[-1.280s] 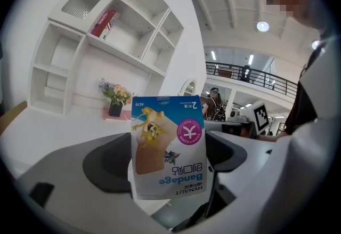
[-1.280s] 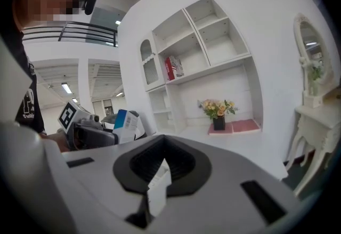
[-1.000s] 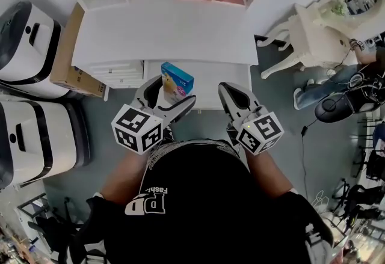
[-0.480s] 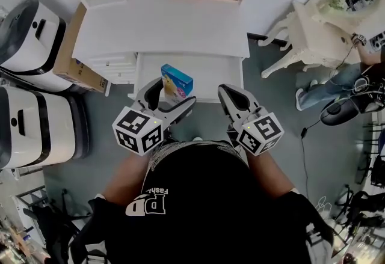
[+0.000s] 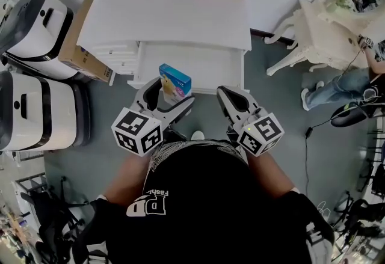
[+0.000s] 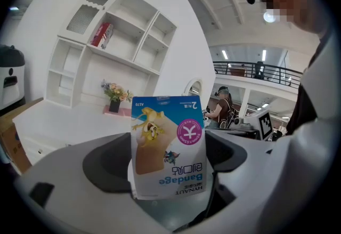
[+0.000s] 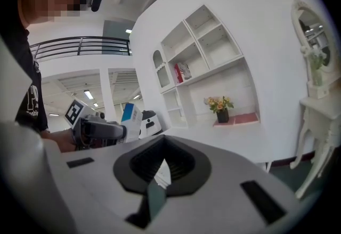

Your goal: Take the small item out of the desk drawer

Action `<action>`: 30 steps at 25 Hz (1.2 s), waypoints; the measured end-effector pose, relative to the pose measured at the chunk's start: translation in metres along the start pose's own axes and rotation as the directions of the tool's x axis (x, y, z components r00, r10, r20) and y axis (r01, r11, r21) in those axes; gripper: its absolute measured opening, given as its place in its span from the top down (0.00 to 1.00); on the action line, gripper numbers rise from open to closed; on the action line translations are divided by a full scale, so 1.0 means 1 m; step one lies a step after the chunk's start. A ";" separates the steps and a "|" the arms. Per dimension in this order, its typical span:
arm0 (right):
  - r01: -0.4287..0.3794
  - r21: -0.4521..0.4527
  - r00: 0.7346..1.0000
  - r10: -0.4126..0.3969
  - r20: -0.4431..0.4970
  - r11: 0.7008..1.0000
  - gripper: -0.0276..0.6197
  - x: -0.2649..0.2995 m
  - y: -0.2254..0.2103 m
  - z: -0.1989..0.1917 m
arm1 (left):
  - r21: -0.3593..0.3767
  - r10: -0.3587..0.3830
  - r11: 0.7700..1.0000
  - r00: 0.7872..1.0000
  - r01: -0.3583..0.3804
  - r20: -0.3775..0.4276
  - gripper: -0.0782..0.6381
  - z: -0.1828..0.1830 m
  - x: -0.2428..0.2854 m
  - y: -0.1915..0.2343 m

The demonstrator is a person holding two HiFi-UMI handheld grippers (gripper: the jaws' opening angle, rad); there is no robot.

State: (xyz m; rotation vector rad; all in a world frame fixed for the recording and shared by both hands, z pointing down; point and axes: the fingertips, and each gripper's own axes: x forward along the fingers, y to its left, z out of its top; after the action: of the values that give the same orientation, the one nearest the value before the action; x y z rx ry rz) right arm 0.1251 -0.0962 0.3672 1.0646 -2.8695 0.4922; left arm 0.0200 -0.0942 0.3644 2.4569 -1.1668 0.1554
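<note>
We log left gripper (image 5: 170, 95) clamped on bandage box (image 5: 175, 80) | box's long axis runs ahead along jaws | pulled-out drawer (image 5: 207, 67) just beyond | right gripper (image 5: 226, 92) jaws together, empty, alongside.

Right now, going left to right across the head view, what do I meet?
White machines → cardboard box → left gripper, shut on the bandage box → right gripper, jaws together and empty → white dressing table.
</note>
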 end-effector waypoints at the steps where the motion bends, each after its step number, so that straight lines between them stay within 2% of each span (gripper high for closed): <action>1: -0.001 0.003 1.000 0.001 -0.003 1.000 0.95 0.001 0.000 -0.002 | 0.000 0.004 1.000 1.000 -0.004 -0.004 0.30 -0.002 -0.001 0.000; 5: 0.000 0.011 1.000 0.000 0.001 1.000 0.95 0.002 0.004 0.001 | 0.011 0.001 1.000 1.000 -0.001 -0.014 0.30 -0.001 -0.006 0.003; 11: 0.047 -0.007 0.999 -0.047 0.009 0.999 0.95 0.009 0.007 0.011 | 0.039 -0.029 0.999 0.999 0.030 -0.025 0.30 0.013 -0.007 0.011; 30: 0.124 -0.004 0.992 -0.124 0.022 0.992 0.95 0.047 0.042 0.010 | 0.044 -0.103 0.994 0.993 0.105 -0.051 0.30 0.016 -0.033 0.050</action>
State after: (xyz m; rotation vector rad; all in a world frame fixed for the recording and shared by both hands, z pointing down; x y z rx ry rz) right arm 0.0628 -0.0993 0.3530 1.2452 -2.7983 0.4675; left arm -0.0411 -0.1053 0.3565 2.5328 -1.0235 0.2129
